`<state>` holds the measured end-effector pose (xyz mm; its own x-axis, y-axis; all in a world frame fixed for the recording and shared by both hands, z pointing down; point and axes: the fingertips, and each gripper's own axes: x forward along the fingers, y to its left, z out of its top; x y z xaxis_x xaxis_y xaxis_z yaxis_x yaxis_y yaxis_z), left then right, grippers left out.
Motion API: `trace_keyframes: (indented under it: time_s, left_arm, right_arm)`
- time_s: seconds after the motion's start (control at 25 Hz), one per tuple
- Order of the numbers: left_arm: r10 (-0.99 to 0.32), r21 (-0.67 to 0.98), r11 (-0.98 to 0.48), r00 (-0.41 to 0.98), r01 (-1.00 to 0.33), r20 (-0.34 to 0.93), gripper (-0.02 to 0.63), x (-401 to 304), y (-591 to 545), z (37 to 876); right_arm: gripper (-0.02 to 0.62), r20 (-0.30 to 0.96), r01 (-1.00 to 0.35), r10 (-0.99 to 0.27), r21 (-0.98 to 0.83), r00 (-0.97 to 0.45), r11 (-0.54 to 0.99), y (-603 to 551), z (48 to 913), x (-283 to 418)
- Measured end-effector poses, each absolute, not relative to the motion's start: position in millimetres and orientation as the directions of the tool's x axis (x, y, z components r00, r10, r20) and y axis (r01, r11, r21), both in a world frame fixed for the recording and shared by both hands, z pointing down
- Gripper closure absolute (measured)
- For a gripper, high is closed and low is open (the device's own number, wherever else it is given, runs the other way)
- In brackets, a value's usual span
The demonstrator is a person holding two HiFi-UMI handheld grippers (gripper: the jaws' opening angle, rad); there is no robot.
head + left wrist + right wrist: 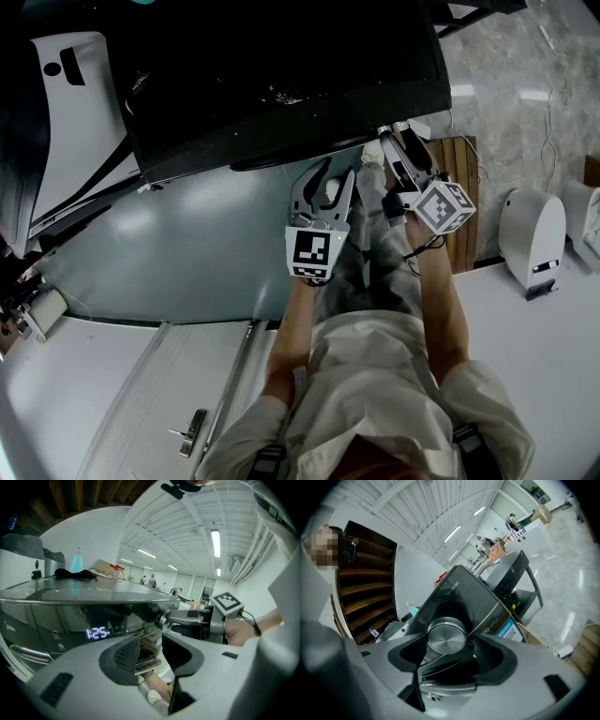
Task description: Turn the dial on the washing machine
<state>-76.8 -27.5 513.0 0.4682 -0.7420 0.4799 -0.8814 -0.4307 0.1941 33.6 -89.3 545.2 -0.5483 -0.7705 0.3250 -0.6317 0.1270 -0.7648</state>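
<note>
The washing machine (281, 66) has a dark glossy top and front panel. Its round brushed-metal dial (446, 637) sits between the jaws of my right gripper (450, 656). Those jaws stand wide on either side of it, with gaps showing, so the pads do not press on it. In the left gripper view the dial (164, 619) shows at the panel's right end, with the right gripper's fingers (187, 618) reaching to it. A lit display (97, 633) glows on the panel. My left gripper (152, 656) hangs open in front of the panel, holding nothing. The head view shows both grippers, left (323, 187) and right (398, 155).
A teal bottle (76, 560) and a black cloth (75, 573) lie on the machine's top. In the head view a wooden slatted piece (459, 202) and a white appliance (532, 230) stand at the right. A white door panel with a handle (192, 431) is at the lower left.
</note>
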Motion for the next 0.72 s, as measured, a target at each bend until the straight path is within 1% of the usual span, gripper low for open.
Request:
trace_keyframes:
  time_s: [0.32, 0.48, 0.6, 0.72]
  left_arm:
    - [-0.745, 0.192, -0.425, 0.462, -0.884, 0.481, 0.453, -77.1, -28.8, 512.9]
    - [-0.746, 0.192, -0.422, 0.460, -0.886, 0.482, 0.453, -77.2, -29.2, 512.8]
    - [-0.746, 0.194, -0.421, 0.460, -0.886, 0.482, 0.453, -76.8, -28.8, 513.0]
    - [-0.745, 0.193, -0.421, 0.459, -0.886, 0.483, 0.453, -77.6, -28.5, 513.1]
  right_arm:
    - [0.270, 0.406, -0.794, -0.764, -0.567, -0.502, 0.221, -86.0, 538.9, 32.4]
    - [0.270, 0.452, -0.863, -0.752, -0.401, -0.479, 0.309, -85.1, 536.0, 26.9]
    - [0.270, 0.486, -0.892, -0.748, -0.272, -0.452, 0.362, -84.6, 536.5, 23.0]
    - [0.270, 0.507, -0.902, -0.748, -0.183, -0.428, 0.391, -85.5, 536.7, 19.0]
